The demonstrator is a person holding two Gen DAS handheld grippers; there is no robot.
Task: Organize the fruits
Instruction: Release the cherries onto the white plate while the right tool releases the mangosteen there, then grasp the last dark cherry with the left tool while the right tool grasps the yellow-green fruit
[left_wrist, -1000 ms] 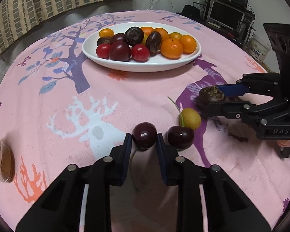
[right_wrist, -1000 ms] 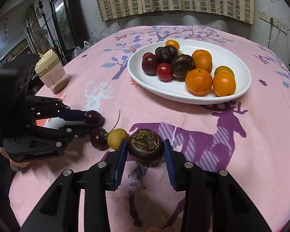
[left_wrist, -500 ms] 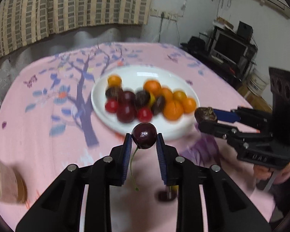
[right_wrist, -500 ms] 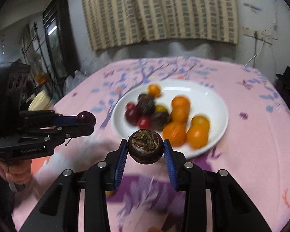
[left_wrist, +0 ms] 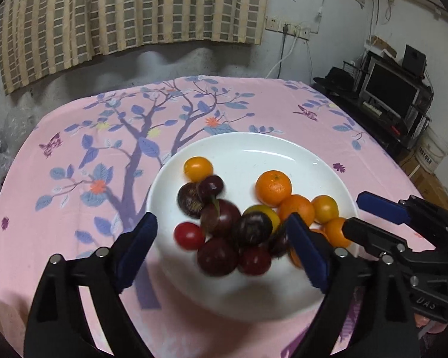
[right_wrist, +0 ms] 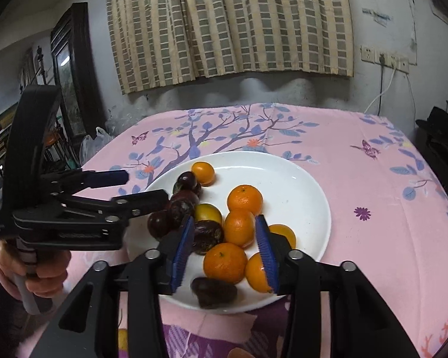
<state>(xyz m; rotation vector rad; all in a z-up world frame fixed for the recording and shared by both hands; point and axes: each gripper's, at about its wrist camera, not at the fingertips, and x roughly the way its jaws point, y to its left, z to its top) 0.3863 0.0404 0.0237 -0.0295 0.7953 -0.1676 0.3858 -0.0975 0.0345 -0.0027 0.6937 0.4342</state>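
A white plate (left_wrist: pixel 283 155) (right_wrist: pixel 298 185) holds several oranges, dark plums and red fruits. My left gripper (left_wrist: pixel 222 247) hovers over its near side, jaws opening wide, nothing between them. A dark cherry (left_wrist: pixel 210 188) with a stem lies blurred on the pile beyond it. My right gripper (right_wrist: pixel 224 253) is over the plate's near rim with its jaws opening and its pads apart. The dark round fruit (right_wrist: pixel 213 292) sits blurred below them on the plate, free of the pads. Each gripper shows in the other's view: the right gripper (left_wrist: pixel 370 220) and the left gripper (right_wrist: pixel 134 189).
The plate rests on a pink cloth (left_wrist: pixel 74 238) printed with a tree and butterflies. A yellow fruit (right_wrist: pixel 122 338) lies on the cloth near the front edge. A person's hand (right_wrist: pixel 44 271) grips the left handle. A TV stand (left_wrist: pixel 394 95) is at the right, beyond the table.
Both grippers rose from the cloth and moved forward over the plate. The left let go of the cherry and the right let go of the dark round fruit; both now stand open.
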